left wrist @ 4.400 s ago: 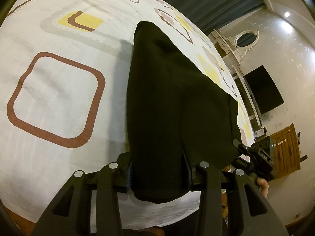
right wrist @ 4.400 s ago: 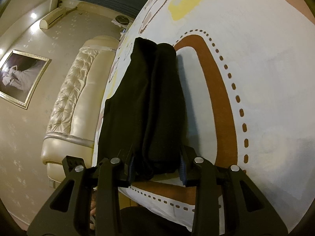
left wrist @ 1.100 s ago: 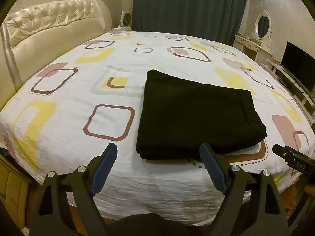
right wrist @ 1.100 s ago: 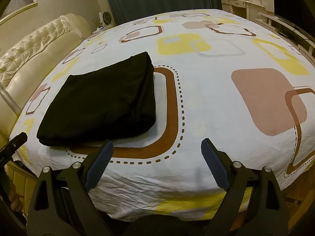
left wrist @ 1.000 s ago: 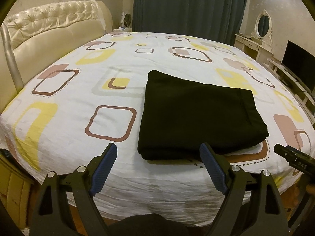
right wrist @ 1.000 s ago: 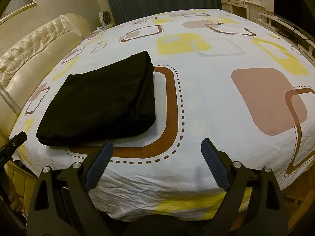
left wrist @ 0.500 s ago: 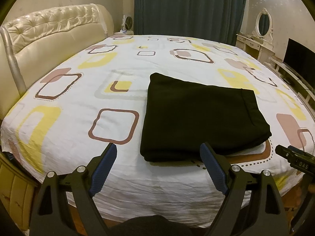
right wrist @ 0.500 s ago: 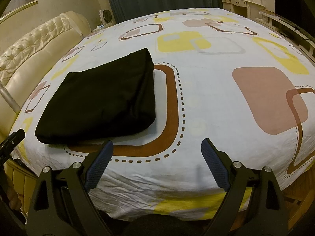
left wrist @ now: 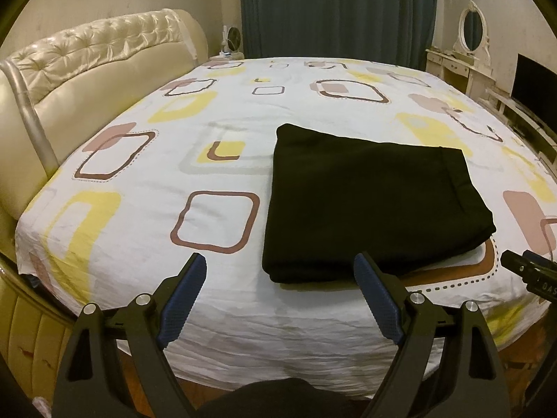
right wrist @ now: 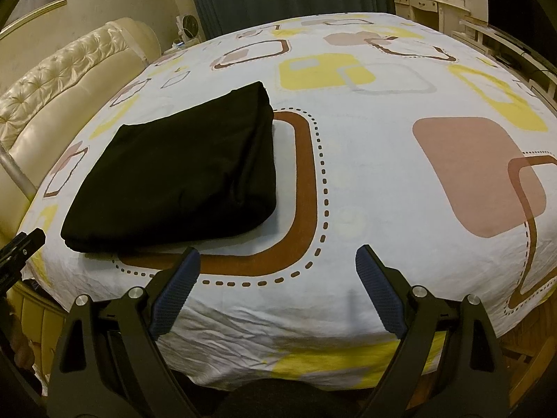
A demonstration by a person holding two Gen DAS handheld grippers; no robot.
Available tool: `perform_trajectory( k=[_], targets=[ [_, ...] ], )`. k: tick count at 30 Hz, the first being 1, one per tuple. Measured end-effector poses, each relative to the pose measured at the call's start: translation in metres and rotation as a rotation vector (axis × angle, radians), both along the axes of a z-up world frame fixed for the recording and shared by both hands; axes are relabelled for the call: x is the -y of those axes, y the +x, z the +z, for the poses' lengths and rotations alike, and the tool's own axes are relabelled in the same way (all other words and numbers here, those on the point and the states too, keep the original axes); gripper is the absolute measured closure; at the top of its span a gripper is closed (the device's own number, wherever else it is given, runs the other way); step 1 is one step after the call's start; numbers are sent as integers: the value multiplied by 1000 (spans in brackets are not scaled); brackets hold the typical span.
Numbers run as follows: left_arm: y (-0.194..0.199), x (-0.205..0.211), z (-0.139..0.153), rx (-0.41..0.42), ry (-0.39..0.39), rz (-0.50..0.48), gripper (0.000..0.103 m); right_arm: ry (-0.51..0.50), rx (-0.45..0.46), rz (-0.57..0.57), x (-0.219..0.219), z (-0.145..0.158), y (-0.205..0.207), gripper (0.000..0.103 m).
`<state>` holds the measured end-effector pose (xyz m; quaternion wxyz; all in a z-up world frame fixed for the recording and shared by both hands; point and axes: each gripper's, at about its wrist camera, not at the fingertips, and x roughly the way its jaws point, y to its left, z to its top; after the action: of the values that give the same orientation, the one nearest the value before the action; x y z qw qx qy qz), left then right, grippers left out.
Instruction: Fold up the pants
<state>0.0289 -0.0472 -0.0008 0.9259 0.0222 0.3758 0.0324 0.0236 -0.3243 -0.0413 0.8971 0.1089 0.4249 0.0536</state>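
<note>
A: Black fabric first: we see the pants (left wrist: 365,202) folded into a compact rectangle, lying flat on the bed (left wrist: 146,216) near its front edge.

B: From the right wrist view we find the same pants (right wrist: 181,181) left of centre, one corner resting over a brown rounded square printed on the bedsheet (right wrist: 365,181).

A: We note the left tool (left wrist: 280,271) with its blue-padded fingers (left wrist: 182,289) spread wide apart and nothing between them. It hangs in front of the bed's edge; its right finger overlaps the near edge of the pants in the picture, but we cannot tell that it touches them.

B: We read the right tool (right wrist: 276,266) likewise: fingers (right wrist: 379,294) wide apart, empty, held over the front edge of the bed, to the right of the pants and clear of them.

A: Beyond the bed we mark a cream tufted headboard (left wrist: 90,66) on the left, a dark blue-green curtain (left wrist: 334,10) at the back, and a white dressing table with an oval mirror (left wrist: 471,29) at the right.

B: We also see a dark screen (right wrist: 515,3) at the far right.
</note>
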Motion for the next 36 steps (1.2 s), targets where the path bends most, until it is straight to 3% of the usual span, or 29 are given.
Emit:
perform_trajectory(
  k=[28,30,33,36],
  targets=[
    [-7,9,6,37,18,-21,17,-4,-16,24,-6,-4,-1,12],
    [-5,9,7,29,10,-13,14,-4,-18,26,-6,-4,-1,12],
    [-3,12,5,-17,60,13,14,-5,-18,29,-7,-4,-1,12],
    [-12,11,11,29,9,-21,14,-5,-14,31,-7,-4,0,12]
  ],
)
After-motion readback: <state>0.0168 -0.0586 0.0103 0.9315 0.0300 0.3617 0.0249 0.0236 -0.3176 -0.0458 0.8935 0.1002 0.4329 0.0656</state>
